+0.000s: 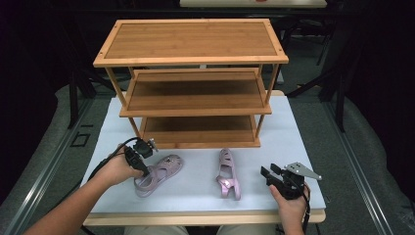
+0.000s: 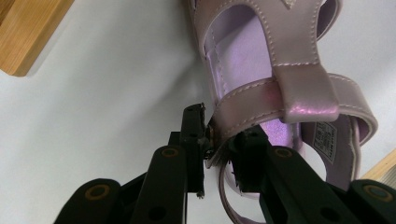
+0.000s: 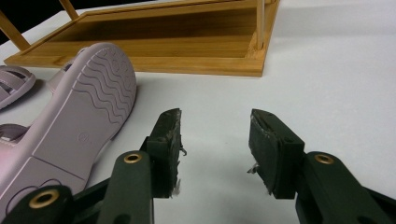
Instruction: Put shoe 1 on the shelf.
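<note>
Pink sandal (image 1: 157, 174) sits on the white table (image 1: 303, 147), front-left, just ahead of the bamboo shoe rack (image 1: 191, 78). Left gripper (image 1: 140, 169) is on it at the heel end. Left gripper view: jaws stand narrow either side of the ankle strap (image 2: 243, 112), with the strap edge between the pads (image 2: 194, 128). They look clamped or nearly so; I read it as a pinch on the strap. Strap is a sensible grab point: thin, stands proud of the sole, so it fits a small jaw gap.

Left hand (image 1: 117, 170) comes in from the bottom-left, forearm angled toward the rack, gripper tipped down onto the shoe.

Second sandal (image 1: 228, 174) lies on its side near table centre, ribbed sole facing the right gripper (image 1: 268, 172). Right gripper is parked near the front-right corner, jaws wide apart, nothing between them, only bare table in the right gripper view. Right hand (image 1: 288, 198) holds it low and roughly level, pointing left toward that second sandal.

Rack shelves are empty, so the likely step is lifting the gripped sandal onto a shelf.
</note>
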`<state>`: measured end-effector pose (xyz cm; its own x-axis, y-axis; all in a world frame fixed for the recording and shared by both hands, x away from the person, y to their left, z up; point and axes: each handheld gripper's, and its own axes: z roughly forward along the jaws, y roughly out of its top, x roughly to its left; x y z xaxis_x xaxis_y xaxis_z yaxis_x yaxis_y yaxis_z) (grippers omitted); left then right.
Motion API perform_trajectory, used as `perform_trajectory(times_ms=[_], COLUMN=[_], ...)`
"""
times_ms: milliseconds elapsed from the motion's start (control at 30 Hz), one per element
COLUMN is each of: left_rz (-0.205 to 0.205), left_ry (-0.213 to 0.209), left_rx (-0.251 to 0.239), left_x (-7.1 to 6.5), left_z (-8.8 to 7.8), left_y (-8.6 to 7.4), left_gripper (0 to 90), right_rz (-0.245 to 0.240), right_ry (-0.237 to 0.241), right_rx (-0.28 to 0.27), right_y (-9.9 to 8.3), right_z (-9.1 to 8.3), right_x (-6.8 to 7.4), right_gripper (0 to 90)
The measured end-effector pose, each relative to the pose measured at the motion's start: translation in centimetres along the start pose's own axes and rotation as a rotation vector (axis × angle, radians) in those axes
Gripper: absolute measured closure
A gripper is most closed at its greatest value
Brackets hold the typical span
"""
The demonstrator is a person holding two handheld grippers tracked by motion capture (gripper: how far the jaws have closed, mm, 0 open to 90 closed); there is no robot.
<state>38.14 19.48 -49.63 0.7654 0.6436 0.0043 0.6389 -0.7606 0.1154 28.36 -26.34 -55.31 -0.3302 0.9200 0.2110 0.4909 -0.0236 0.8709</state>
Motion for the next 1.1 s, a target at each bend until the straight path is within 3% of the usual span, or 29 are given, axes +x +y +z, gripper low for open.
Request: perform_trajectory(times_ms=[300,433,467,733,1000,1100], left_rz=[-0.006,-0.020,0.003,0.025,0.039,0.014], left_ry=[-0.006,0.010,0.022,0.016,0.002,-0.002], left_rx=[-0.007,-0.022,-0.005,0.016,-0.027,-0.086], left_x=[0.1,0.0,0.1,-0.1,-0.4,-0.5], left_z=[0.2,0.3,0.2,0.1,0.0,-0.2], left_y=[-0.1,-0.2,-0.1,0.1,-0.5,-1.1], left_gripper=[80.6,82.3,82.5,83.2,83.5,83.6], right_rz=[0.005,0.008,0.008,0.008,0.009,0.008], right_ry=[0.006,0.004,0.003,0.005,0.004,0.003], right_rx=[0.001,-0.001,-0.001,0.003,0.001,-0.013], right_y=[0.0,0.0,0.0,0.0,0.0,0.0], right_z=[0.0,0.0,0.0,0.0,0.0,0.0], right_x=[-0.1,-0.2,-0.2,-0.2,-0.2,-0.3], right_gripper=[53.6,53.7,53.6,53.7,53.7,53.7])
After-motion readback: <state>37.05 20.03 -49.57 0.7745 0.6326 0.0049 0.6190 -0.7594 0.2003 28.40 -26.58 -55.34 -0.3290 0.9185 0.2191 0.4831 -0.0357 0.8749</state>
